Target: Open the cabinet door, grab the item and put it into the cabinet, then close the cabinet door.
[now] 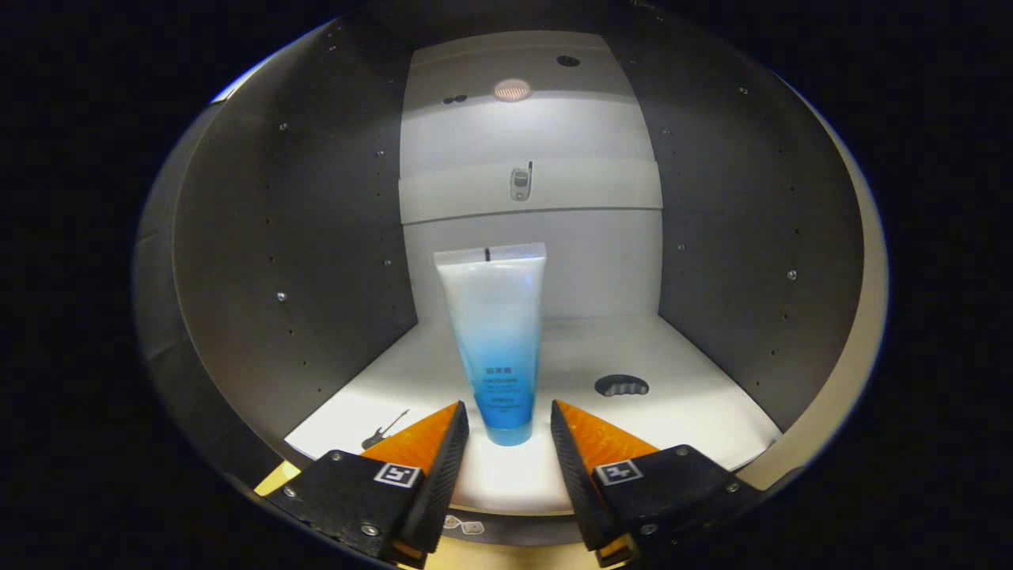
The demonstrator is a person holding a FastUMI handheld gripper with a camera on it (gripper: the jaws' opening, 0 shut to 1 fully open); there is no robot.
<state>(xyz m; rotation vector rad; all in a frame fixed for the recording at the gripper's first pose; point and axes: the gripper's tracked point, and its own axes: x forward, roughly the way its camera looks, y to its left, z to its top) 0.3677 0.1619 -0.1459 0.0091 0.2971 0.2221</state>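
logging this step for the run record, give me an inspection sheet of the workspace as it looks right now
surface: white cabinet shelf, lit, with a small guitar sticker and a dark oval sticker.
job's things: tube stands upright on its cap inside the cabinet, door open.
clutter: nothing seen.
grippers: gripper open, fingers either side of the tube's cap, not pressing it.
cables: nothing seen.
surroundings: dark side walls, pale back panel with a phone sticker.

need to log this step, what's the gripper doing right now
Gripper: jaws open, holding nothing; the tube stands upright on the cabinet shelf between the fingertips, untouched.
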